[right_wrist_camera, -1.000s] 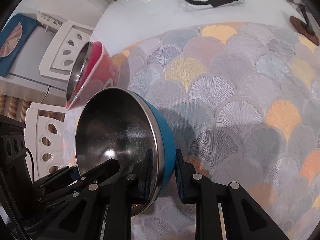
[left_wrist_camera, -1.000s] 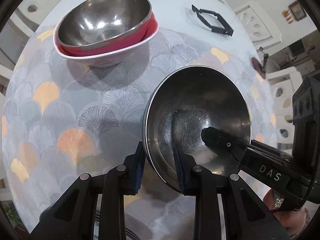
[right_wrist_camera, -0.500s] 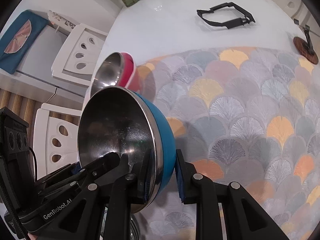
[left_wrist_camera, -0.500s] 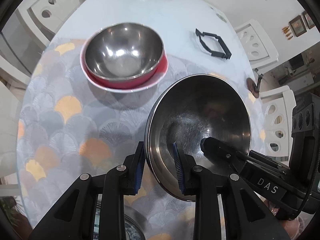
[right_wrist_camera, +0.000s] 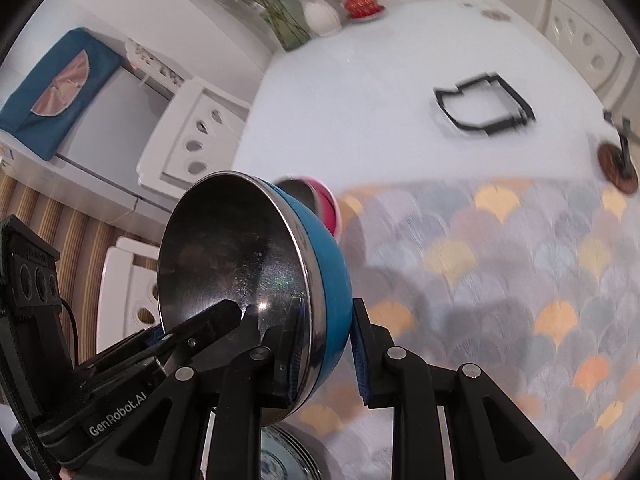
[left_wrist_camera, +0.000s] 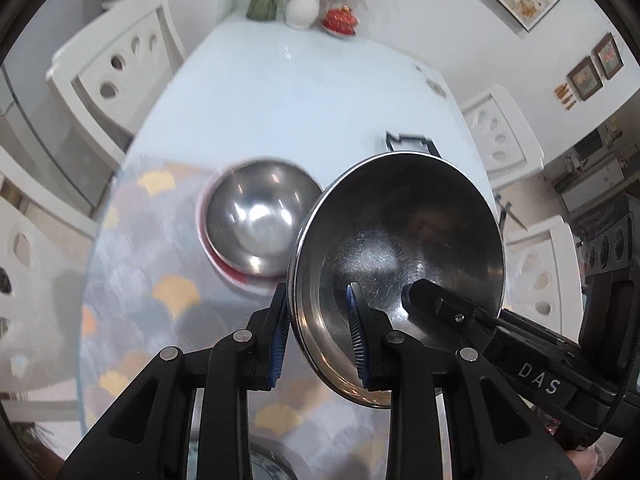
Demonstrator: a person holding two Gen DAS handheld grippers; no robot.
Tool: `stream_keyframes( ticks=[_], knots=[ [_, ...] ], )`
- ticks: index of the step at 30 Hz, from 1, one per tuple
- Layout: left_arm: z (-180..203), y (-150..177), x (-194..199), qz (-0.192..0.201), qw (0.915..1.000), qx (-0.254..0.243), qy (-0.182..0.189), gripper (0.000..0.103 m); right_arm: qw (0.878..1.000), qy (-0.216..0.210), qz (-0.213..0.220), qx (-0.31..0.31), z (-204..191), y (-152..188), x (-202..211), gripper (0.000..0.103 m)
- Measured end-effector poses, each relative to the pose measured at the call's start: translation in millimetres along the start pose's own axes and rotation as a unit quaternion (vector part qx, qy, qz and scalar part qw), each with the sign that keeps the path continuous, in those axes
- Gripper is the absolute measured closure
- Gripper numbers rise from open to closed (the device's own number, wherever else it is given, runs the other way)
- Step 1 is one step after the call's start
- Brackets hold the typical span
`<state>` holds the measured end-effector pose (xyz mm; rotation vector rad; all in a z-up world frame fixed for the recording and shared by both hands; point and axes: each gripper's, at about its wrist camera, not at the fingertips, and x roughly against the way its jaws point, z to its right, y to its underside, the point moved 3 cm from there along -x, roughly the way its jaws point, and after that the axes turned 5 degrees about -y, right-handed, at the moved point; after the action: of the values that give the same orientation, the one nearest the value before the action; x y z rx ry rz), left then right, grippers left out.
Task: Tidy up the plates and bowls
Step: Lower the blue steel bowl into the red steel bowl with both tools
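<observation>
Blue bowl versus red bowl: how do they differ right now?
The blue bowl is tilted on edge, clamped at its rim by both grippers, left and right; the red bowl sits upright on the table mat, ungripped. Outsides: blue versus red. Both have steel insides.

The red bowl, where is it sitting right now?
The red bowl sits on the patterned tablecloth, left of the held blue bowl in the left wrist view.

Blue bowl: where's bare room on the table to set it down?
Free: patterned mat right of the red bowl, and white tabletop between vase and black frame. Crowded: near edge by the plates.
</observation>
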<state>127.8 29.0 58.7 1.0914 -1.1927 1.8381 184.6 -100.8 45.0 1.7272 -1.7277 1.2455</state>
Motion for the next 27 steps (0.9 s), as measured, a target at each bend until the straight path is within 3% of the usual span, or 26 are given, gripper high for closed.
stream_keyframes(
  ticks=[8, 12, 27],
  knots=[
    [-28.9, -37.7, -2.1, 0.026, 0.9994, 0.021, -0.007, 0.078, 0.999, -0.029, 0.012, 0.005, -26.4, -45.5, -25.2, 0.081],
    [-42.8, -48.4, -12.2, 0.029, 0.9991, 0.033, -0.004, 0.078, 0.999, -0.036, 0.003, 0.001, -27.8, -52.4, -46.3, 0.081],
    [-71.3, -41.1, -63.3, -0.014, 0.9979, 0.062, 0.0, 0.078, 0.999, -0.009, -0.039, -0.005, -18.9, -53.0, -106.0, 0.079]
  ],
)
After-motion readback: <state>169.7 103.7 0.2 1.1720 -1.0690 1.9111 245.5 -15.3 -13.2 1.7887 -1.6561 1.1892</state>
